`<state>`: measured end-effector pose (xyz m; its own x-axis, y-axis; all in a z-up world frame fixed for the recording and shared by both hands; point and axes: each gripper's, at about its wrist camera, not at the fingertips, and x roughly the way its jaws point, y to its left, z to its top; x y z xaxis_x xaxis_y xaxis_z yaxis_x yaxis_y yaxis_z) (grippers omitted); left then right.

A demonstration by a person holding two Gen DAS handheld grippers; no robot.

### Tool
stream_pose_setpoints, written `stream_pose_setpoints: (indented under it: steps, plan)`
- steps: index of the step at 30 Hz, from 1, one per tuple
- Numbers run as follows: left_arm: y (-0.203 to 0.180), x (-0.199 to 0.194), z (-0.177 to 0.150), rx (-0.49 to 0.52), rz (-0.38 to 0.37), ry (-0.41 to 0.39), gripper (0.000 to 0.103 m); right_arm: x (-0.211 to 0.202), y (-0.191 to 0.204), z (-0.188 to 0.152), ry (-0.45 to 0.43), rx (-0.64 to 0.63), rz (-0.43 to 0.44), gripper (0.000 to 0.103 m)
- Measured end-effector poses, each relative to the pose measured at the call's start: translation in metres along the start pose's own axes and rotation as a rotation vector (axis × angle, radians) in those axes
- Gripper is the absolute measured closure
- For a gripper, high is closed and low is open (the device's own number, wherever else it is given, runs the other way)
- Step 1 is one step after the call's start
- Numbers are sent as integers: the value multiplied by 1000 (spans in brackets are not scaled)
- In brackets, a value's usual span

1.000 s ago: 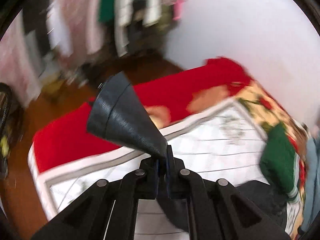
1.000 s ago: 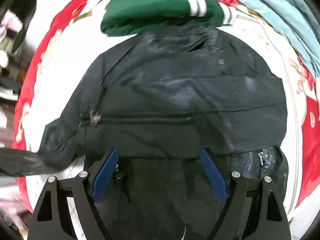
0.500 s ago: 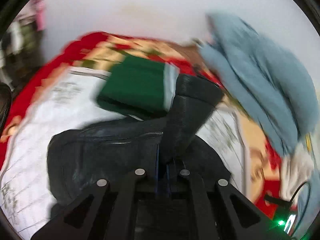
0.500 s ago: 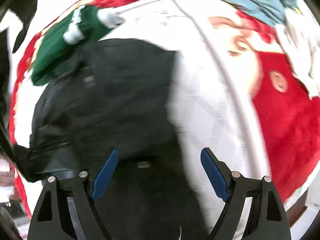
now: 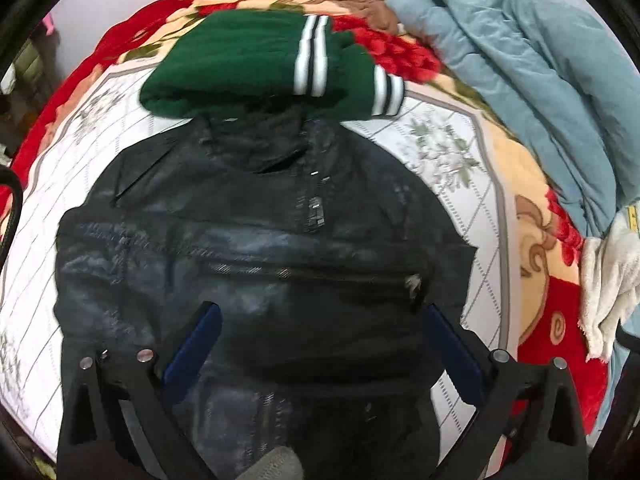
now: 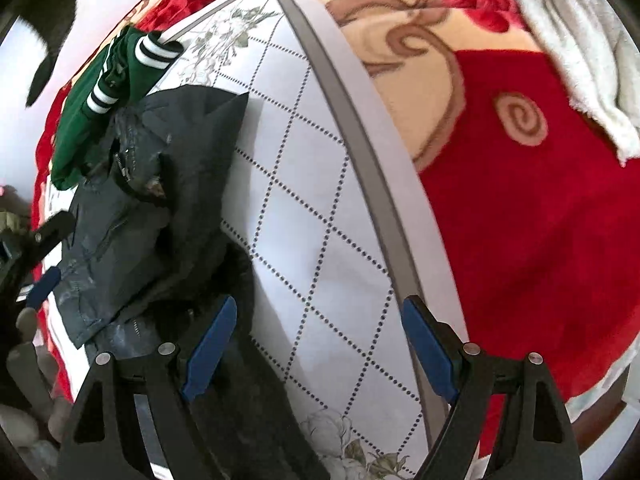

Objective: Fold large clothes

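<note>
A black jacket (image 5: 256, 248) lies spread on the bed, front up, its zip running across the chest and its collar pushed against a folded green sweater (image 5: 260, 64) with white-striped cuffs. Both rest on a blanket (image 5: 472, 168) with a white quilted middle and a red flowered border. The left gripper (image 5: 316, 344) hangs over the jacket's lower half with its blue-padded fingers (image 5: 196, 340) spread wide, nothing between them. A rumpled pale blue quilt (image 5: 540, 60) is heaped along the far right of the bed, and a white fleecy cloth (image 5: 608, 280) sits at the red edge near it.

The right gripper (image 6: 320, 348) is off to the jacket's right side, over bare white blanket, its fingers (image 6: 210, 348) also wide apart and empty. The jacket's edge lies just beside its left finger.
</note>
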<state>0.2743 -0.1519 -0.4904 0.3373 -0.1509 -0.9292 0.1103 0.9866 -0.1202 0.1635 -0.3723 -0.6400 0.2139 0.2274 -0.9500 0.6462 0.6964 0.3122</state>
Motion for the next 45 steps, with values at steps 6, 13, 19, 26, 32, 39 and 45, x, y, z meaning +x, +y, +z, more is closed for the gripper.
stream_pose_setpoints:
  steps: [6,13,19,26,32,39,45]
  plan:
    - [72,-20,-9,-98,206,-23,0,1,11,19,6,31,126,17]
    - [187,44,-8,-271,538,92,0,44,66,60,39,-84,175,13]
    - [200,81,-7,-219,500,119,0,105,85,76,181,-1,186,15]
    - [207,80,-8,-197,427,116,0,104,101,66,214,22,299,71]
    - [207,79,4,-119,397,114,0,97,74,30,293,263,444,83]
    - [176,71,2,10,409,117,0,89,75,-3,319,94,158,52]
    - [135,42,-19,19,412,84,0,35,85,2,155,79,146,50]
